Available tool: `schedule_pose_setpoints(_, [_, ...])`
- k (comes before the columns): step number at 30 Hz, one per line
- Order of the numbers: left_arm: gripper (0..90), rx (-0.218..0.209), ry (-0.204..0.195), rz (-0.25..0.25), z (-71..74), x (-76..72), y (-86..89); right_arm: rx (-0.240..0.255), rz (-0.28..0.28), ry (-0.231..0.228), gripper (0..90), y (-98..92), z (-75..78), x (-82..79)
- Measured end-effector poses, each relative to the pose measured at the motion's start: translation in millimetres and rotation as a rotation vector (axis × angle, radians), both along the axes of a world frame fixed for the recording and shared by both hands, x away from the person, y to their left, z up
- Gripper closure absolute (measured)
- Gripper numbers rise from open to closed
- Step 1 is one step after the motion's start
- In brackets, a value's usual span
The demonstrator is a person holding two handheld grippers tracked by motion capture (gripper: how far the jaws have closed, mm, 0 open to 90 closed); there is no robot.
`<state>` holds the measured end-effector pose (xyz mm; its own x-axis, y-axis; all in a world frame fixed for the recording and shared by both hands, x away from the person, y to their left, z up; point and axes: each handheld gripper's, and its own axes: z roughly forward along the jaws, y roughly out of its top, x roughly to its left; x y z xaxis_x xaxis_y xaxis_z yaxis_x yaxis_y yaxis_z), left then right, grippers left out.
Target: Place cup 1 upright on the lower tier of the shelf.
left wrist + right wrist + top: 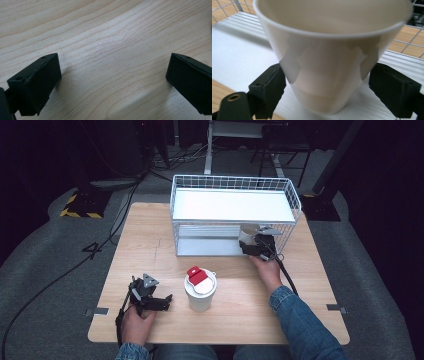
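Observation:
A white paper cup (332,57) without a lid stands on the white lower shelf (234,50) of a wire rack (235,182), at its front right. My right gripper (327,82) is shut on the cup, one black jaw pressing each side. In the high view the cup (246,234) shows just beyond the right gripper (251,246). My left gripper (161,302) rests low over the near left of the wooden table (150,245), open, with only bare wood between its jaws (113,80). A second white cup with a white lid and red tab (200,290) stands just right of it.
The wire rack has a white top shelf (230,205) and takes up the far middle of the table. Wire bars (409,45) run close behind the held cup. Dark floor with cables surrounds the table.

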<state>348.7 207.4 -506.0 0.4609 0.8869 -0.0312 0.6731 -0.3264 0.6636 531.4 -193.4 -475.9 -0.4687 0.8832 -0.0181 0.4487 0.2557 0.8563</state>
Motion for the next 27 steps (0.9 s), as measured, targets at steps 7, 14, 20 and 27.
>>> schedule_pose_setpoints(7, [0.4,0.000,-0.002,0.000,0.0,0.1,0.0,0.018,0.011,0.003,15.0,-9.3,6.8,-13.0])
schedule_pose_setpoints(14, [0.4,0.001,0.002,-0.003,0.3,0.1,0.2,0.030,0.032,0.000,15.0,-22.2,15.0,-30.7])
schedule_pose_setpoints(20, [0.4,0.001,0.001,-0.003,0.2,0.3,0.3,0.043,0.079,-0.002,15.0,-33.0,26.2,-48.0])
schedule_pose_setpoints(27, [0.4,0.005,0.000,-0.014,0.3,2.2,0.7,0.044,0.117,0.017,15.0,-48.7,39.9,-69.6])
